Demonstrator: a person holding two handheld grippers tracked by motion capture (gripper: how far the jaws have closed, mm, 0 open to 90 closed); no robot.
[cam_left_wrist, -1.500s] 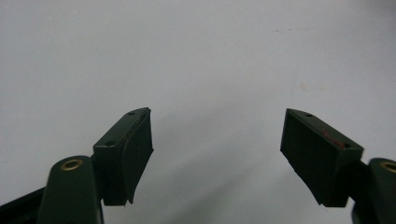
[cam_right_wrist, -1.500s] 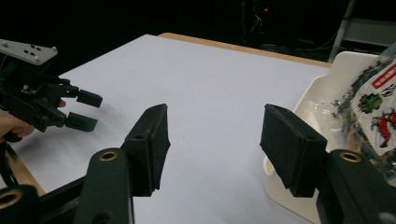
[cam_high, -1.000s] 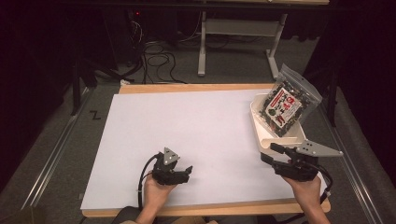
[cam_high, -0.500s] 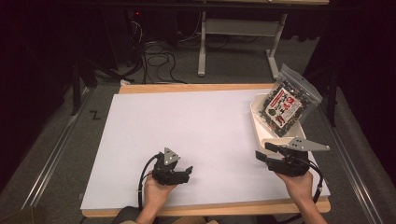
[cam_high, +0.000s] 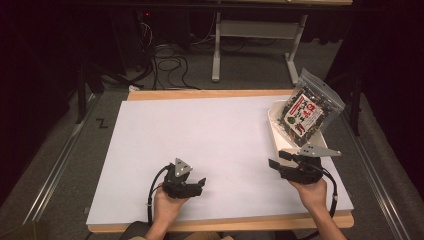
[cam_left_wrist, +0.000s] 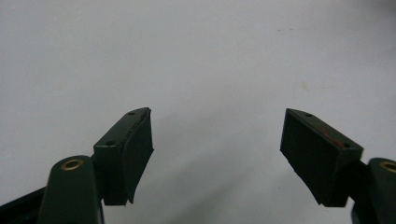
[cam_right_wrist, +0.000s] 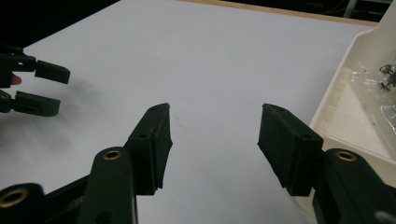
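Note:
My left gripper (cam_high: 200, 186) rests low on the white table sheet (cam_high: 215, 130) near the front edge, held in a hand. In the left gripper view its jaws (cam_left_wrist: 217, 140) stand wide open over bare white surface with nothing between them. My right gripper (cam_high: 277, 158) is at the front right, just in front of a white tray (cam_high: 274, 120). Its jaws (cam_right_wrist: 215, 135) are also open and hold nothing. A clear bag of dark snack pieces with a red and white label (cam_high: 310, 107) leans in the tray, tilted up toward the right.
In the right gripper view the tray's near wall (cam_right_wrist: 341, 88) lies close on the right and the left gripper (cam_right_wrist: 42, 86) shows at the far left. Wooden table edges border the sheet. A dark floor with cables (cam_high: 170, 65) and a desk frame (cam_high: 250, 30) lie beyond.
My right gripper has shifted left, away from the table's right edge and toward the middle. The left gripper and the bag have stayed where they were.

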